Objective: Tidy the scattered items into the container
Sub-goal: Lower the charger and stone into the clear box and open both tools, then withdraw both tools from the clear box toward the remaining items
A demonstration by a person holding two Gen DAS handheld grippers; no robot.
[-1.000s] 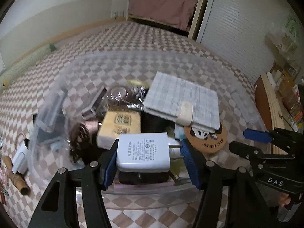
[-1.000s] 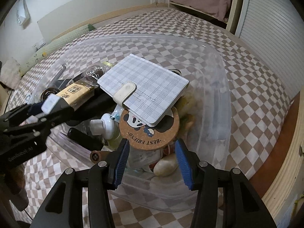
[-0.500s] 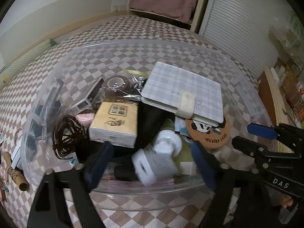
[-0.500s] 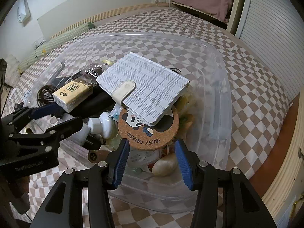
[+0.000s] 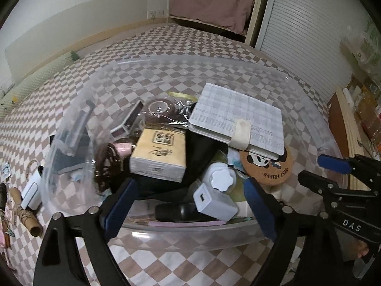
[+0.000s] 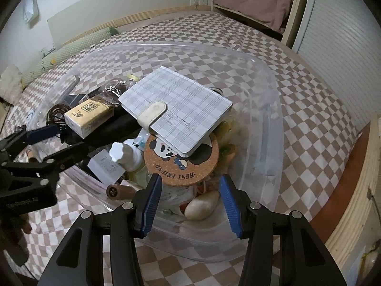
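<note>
The left gripper (image 5: 190, 202) has just been opening; its jaws stand wide apart over the bin (image 5: 190, 234), with the white charger (image 5: 214, 202) lying loose between them. Beyond it: bottle (image 5: 219, 178), tissue pack (image 5: 159, 155), notebook (image 5: 238, 116). The right gripper (image 6: 190, 200), also opening, is empty; just ahead lies the coaster (image 6: 183, 164), under the notebook.

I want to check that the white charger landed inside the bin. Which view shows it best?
The left wrist view: the white charger lies in the clear bin, between the open left gripper fingers. The right wrist view shows only one printed face.
</note>
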